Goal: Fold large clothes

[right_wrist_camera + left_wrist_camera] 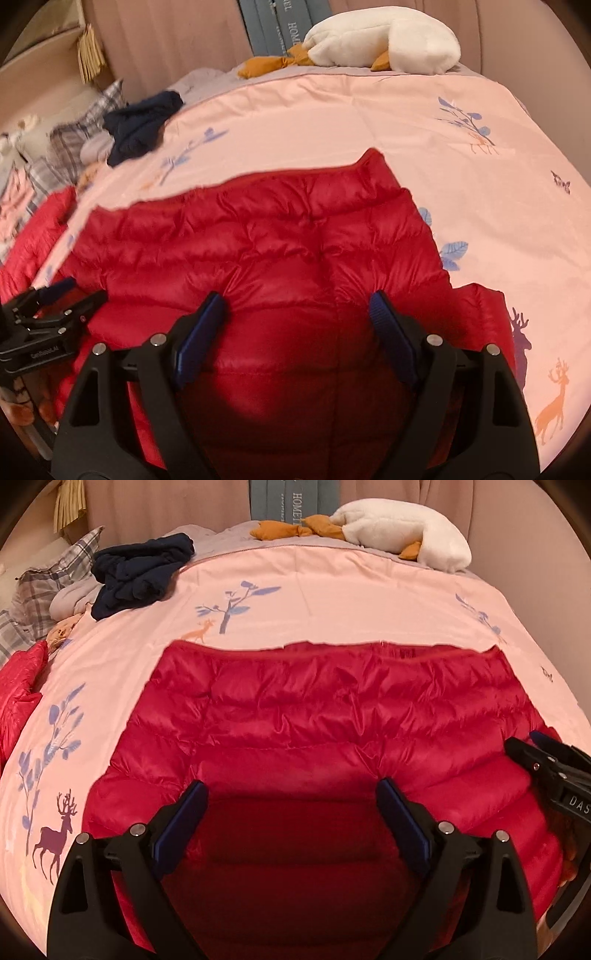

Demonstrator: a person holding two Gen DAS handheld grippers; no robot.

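A red quilted down jacket (314, 716) lies spread flat on a bed covered by a pink quilt (332, 590) printed with blue branches and deer; the jacket's straight far edge runs across the quilt near the middle of the bed, and its near part passes under both cameras.

The left tool (291, 794) hangs just above the jacket's near portion with its two blue-padded fingers (195, 801) spread wide; nothing lies between them, and red fabric shows in shadow below the gap. The right tool (297, 308) is likewise spread apart over the jacket, its pads (380, 314) close to the puffed quilting; whether the tips actually touch the fabric cannot be told. Each tool appears at the edge of the other's view: the right one at the right rim of the left wrist view, the left one at the left rim of the right wrist view, so the two sit side by side over the garment's near end.

In the right wrist view the jacket's far right corner (373, 162) comes to a point, and a further red flap (484, 299) lies on the quilt just beside the right side of the body.

At the far end of the bed a white plush goose (399, 531) with orange feet lies against a curtain; a dark navy garment (140, 572) sits bunched at the far left beside a plaid pillow (59, 572); another piece of red quilted fabric (18, 686) lies at the left edge of the bed.
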